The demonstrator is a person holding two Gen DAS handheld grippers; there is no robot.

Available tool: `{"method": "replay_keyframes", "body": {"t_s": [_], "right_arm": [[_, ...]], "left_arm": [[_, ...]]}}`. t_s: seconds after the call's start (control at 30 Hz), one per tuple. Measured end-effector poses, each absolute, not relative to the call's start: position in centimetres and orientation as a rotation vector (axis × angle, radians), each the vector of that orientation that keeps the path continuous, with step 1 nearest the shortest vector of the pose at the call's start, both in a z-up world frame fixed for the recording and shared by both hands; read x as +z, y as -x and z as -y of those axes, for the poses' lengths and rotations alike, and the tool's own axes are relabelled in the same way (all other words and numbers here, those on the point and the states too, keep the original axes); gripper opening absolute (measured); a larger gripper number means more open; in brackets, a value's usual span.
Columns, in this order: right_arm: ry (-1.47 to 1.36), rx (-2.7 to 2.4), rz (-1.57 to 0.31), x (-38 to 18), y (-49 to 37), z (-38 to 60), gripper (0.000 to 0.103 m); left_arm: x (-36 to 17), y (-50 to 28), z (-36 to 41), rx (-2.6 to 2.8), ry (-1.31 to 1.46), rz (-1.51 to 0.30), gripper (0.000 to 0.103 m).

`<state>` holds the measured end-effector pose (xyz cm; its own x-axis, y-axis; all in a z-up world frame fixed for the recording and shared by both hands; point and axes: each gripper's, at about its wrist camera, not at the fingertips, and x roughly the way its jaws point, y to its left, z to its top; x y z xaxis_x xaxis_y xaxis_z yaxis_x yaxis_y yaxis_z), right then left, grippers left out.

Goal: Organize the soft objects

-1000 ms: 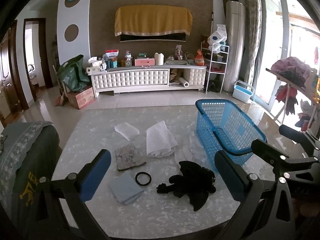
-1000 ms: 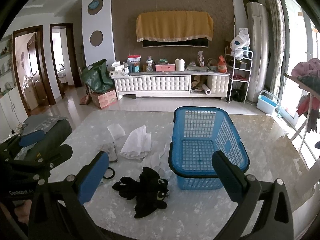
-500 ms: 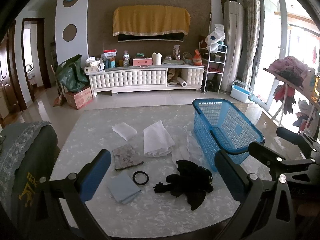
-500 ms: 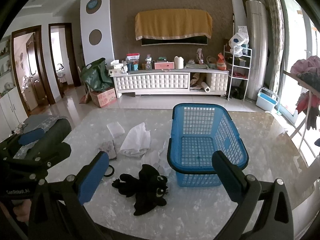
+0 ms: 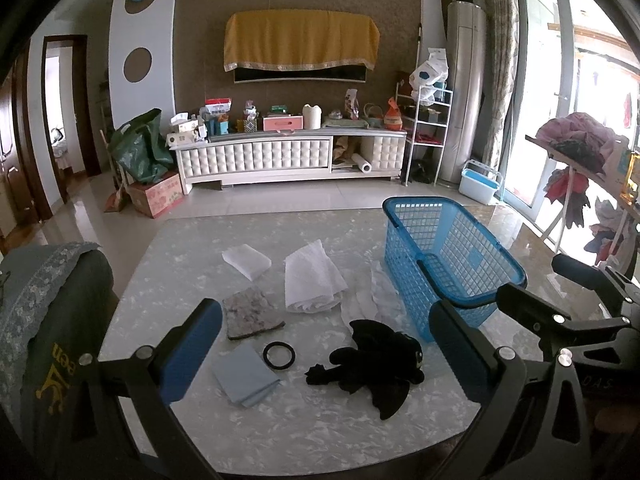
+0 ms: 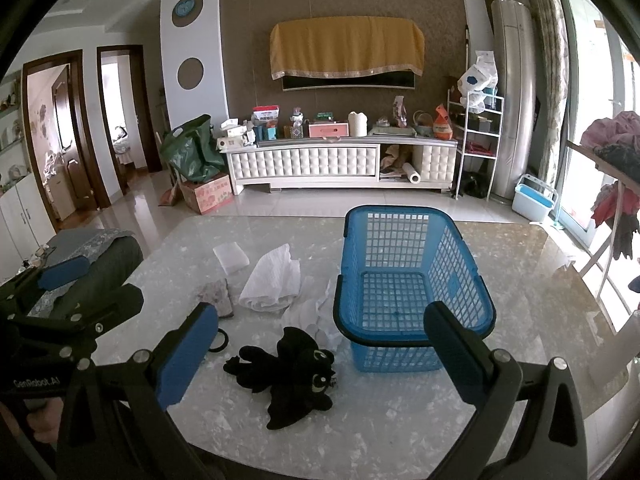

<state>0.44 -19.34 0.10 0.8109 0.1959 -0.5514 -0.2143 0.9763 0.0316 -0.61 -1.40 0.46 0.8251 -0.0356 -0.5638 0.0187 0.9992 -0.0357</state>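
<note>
Grippers held above grey marbled tabletop; soft items spread out beside blue perforated plastic basket.

Left gripper: blue-padded jaws spread wide, nothing between them; right gripper: jaws likewise spread wide, holding nothing. Black plush dragon toy lying flat on tabletop, just left of basket's near corner; crumpled white tissue between toy and basket, touching both as far as can be told; folded white cloth farther back; small white folded pad behind that; grey speckled square cloth, pale blue folded cloth and black rubber ring toward left side; basket upright, nothing inside.
</note>
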Motion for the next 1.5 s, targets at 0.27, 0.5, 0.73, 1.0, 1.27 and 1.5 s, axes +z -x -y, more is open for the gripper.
{"method": "replay_keyframes", "body": {"t_s": [0.27,0.5,0.73,1.0,1.27,1.5], "right_arm": [[0.026,0.213,-0.587,0.0,-0.4,19.6,0.103],[0.025,0.215,-0.589,0.3,-0.4,19.8,0.103],[-0.014,0.209,-0.609,0.2,-1.1,21.1,0.103],[0.011,0.209,-0.626,1.1,-1.9,22.2,0.103],[0.071,0.247,-0.680,0.6,-4.1,20.6,0.103],[0.125,0.345,-0.774,-1.4,-6.4,17.0,0.103]], "left_arm": [[0.3,0.6,1.6,-0.024,0.019,-0.601,0.103],[0.5,0.5,1.8,-0.029,0.016,-0.594,0.103],[0.9,-0.2,1.8,-0.044,-0.017,-0.589,0.103],[1.4,-1.5,0.1,-0.032,0.007,-0.642,0.103],[1.0,-2.9,-2.3,-0.041,0.021,-0.717,0.103],[-0.5,-4.2,-4.3,-0.035,0.017,-0.791,0.103]]}}
